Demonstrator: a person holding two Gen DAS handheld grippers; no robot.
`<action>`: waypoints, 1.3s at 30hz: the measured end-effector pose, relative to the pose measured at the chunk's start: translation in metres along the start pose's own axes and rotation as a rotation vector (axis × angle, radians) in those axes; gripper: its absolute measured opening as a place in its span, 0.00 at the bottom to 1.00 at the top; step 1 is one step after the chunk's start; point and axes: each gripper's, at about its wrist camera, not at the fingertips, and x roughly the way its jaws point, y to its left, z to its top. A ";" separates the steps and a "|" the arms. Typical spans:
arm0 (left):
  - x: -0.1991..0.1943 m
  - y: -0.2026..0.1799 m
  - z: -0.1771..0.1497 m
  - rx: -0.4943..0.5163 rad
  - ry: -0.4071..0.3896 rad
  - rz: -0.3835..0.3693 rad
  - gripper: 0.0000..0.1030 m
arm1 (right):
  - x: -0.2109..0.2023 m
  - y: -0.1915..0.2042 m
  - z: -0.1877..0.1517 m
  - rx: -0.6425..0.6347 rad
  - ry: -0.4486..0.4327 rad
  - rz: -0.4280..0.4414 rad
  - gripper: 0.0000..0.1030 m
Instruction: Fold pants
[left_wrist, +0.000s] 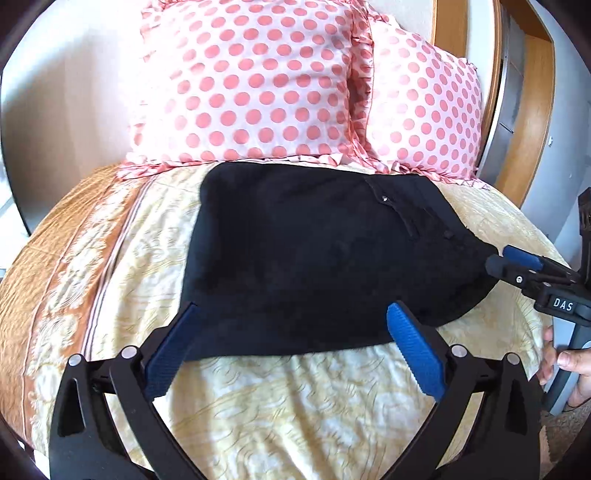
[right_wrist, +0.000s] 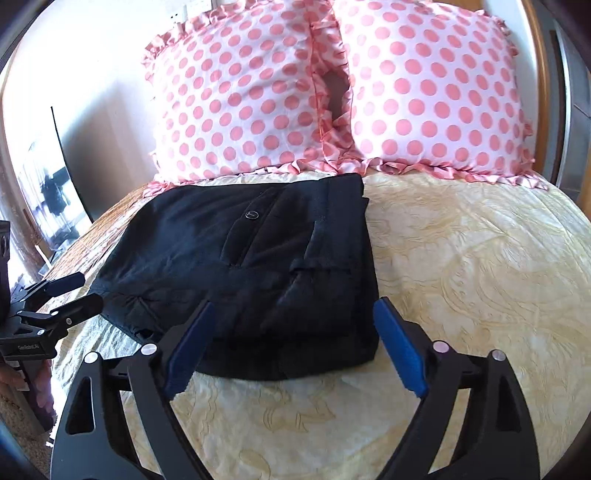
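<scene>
Black cloth, folded into a compact stack, is lying on a cream and yellow patterned bedspread (right_wrist: 461, 258): these are the pants (right_wrist: 251, 266), and they are sitting just ahead of both grippers.

In the right wrist view, the right gripper (right_wrist: 295, 343) is hovering with its jaws spread wide, holding nothing. Its blue-padded fingers (right_wrist: 400, 350) are straddling the near right corner of the pants: the left finger is overlapping the near edge of the stack, while the right finger is lying over bare bedspread just beside the corner. A button (right_wrist: 251, 214) and a pocket seam are showing on the top layer, further ahead of the fingertips.

In the left wrist view, the left gripper (left_wrist: 291, 332) is likewise standing released, its jaws wide apart. The pants (left_wrist: 314, 258) are filling the space directly ahead, their near edge lying between the two blue pads, with the left pad reaching to the near left corner. The right gripper (left_wrist: 517, 264) is showing at the far right of this view, its tips at the right-hand edge of the cloth, and a hand (left_wrist: 569, 365) is gripping its handle.

Beyond the pants, well ahead of both grippers, two pink polka-dot pillows (right_wrist: 240, 99) are leaning upright, side by side.
</scene>
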 end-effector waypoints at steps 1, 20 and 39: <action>-0.005 0.002 -0.006 -0.014 0.000 0.019 0.98 | -0.004 0.003 -0.007 0.000 0.001 -0.014 0.93; -0.007 -0.005 -0.049 -0.039 0.053 0.165 0.98 | -0.006 0.071 -0.054 -0.088 0.037 -0.053 0.99; -0.006 -0.010 -0.058 -0.010 0.023 0.144 0.98 | 0.005 0.081 -0.062 -0.101 0.048 -0.106 0.99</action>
